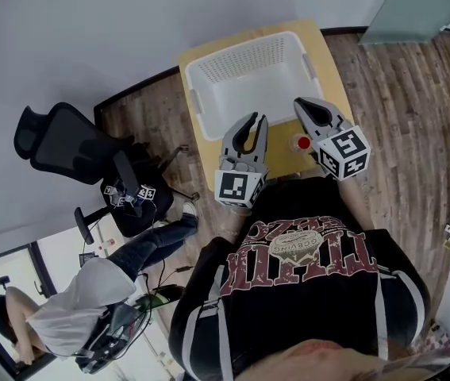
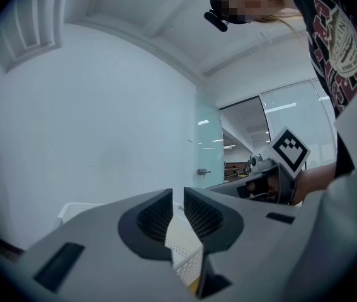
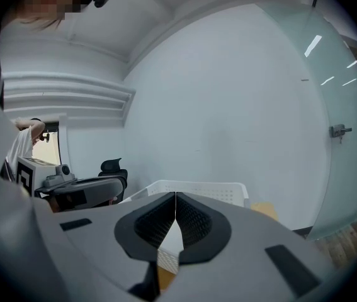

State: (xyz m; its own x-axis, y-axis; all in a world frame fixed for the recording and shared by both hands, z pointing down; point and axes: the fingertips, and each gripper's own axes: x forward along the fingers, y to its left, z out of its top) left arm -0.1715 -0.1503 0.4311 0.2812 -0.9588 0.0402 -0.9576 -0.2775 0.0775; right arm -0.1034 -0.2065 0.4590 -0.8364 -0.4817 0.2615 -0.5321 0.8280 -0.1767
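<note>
My left tongs (image 1: 256,124) hang over the near rim of the white basket (image 1: 244,58). In the left gripper view (image 2: 178,197) the jaws stand a narrow slit apart with nothing between them, only the basket's perforated wall (image 2: 187,257) showing through the gap. As I judge it, the risk on this side is the rim. The tongs sit low and close to it, so a careless dip could knock the light basket and slide it across the small wooden table (image 1: 324,62), which it nearly covers, leaving little margin at the edges. My right tongs (image 1: 300,104) are closed, tip against tip, and hold nothing. The right gripper view (image 3: 175,197) shows the pads meeting, with the basket (image 3: 222,192) beyond them. Just beside these tongs a small red-topped thing (image 1: 303,143) stands on the table's near right part, close to the edge. I cannot tell what it is, because the tongs cover part of it. It looks easy to tip or push off the table with a sideways sweep, and closed jaws could only shove it, not take it. As for the basket, it is the only container here, and I see nothing lying in the part of it that shows. My tongs hide its near corner.
</note>
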